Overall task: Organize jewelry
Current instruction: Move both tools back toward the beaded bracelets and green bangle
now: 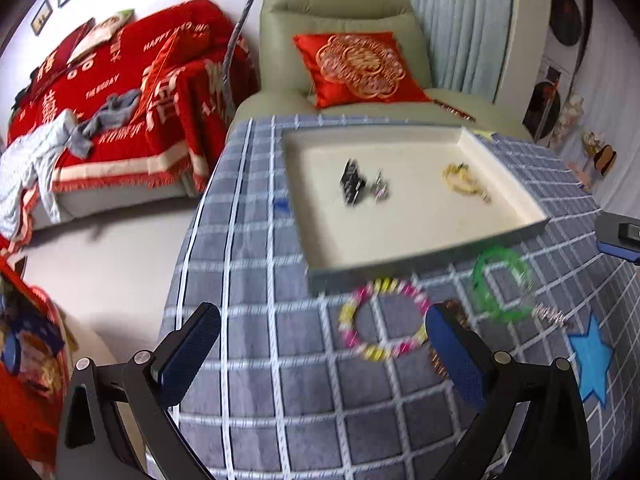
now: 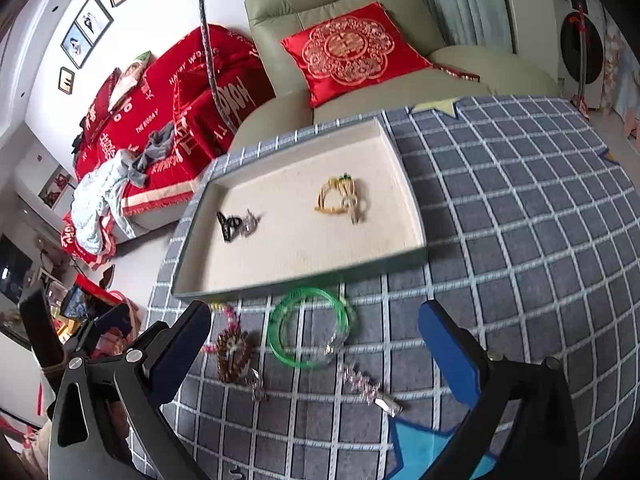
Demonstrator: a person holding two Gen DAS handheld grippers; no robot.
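A cream-lined tray lies on the grey checked cloth. Inside it are a black hair clip, a small silver piece and a yellow bracelet. In front of the tray lie a pink-and-yellow bead bracelet, a green bangle, a brown bead bracelet and a silvery chain. My left gripper is open just in front of the bead bracelet. My right gripper stands open around the green bangle, nothing gripped.
A green armchair with a red cushion stands behind the table, and a red-covered sofa to the left. A blue star patch marks the cloth at the near right. The table's left edge drops to the floor.
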